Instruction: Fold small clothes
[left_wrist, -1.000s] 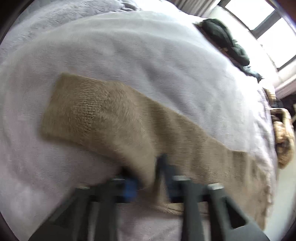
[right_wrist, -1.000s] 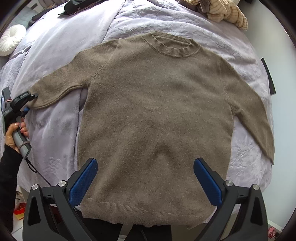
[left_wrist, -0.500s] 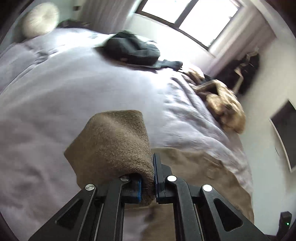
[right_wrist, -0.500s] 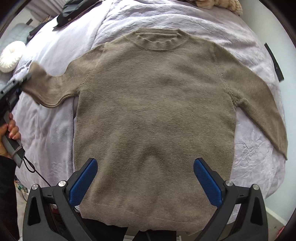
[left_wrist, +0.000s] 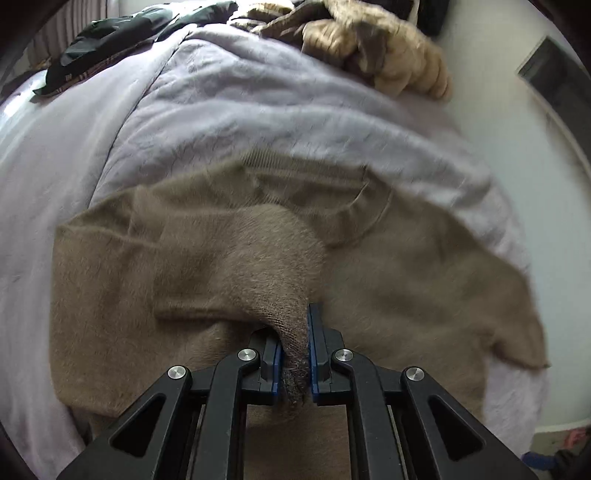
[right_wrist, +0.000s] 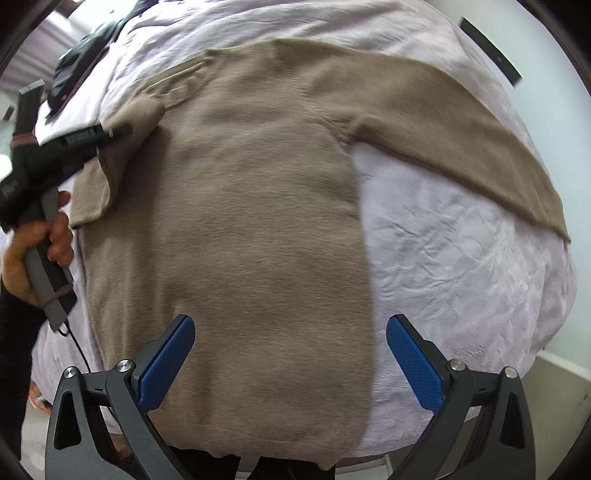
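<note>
A tan knit sweater (right_wrist: 240, 221) lies flat on the lilac bed cover (right_wrist: 461, 277), neck away from me. Its left sleeve (left_wrist: 240, 266) is folded inward across the chest. The cuff sits between the pads of my left gripper (left_wrist: 293, 332), whose jaws are opening while the cloth still fills the gap. From the right wrist view that left gripper (right_wrist: 110, 131) hangs over the sweater's left shoulder, held by a hand (right_wrist: 55, 236). My right gripper (right_wrist: 290, 354) is wide open above the sweater's lower body with nothing in it. The right sleeve (right_wrist: 461, 147) lies stretched out.
Dark clothing (left_wrist: 110, 40) and a fluffy tan garment (left_wrist: 388, 48) lie at the far end of the bed. A dark flat object (right_wrist: 491, 48) shows beyond the bed's right side. The bed's right edge drops to a pale floor (left_wrist: 498, 110).
My left gripper has carried the sleeve cuff from out at the side inward over the sweater's chest, and its pads have parted slightly. The right gripper has shifted sideways over the sweater, still open.
</note>
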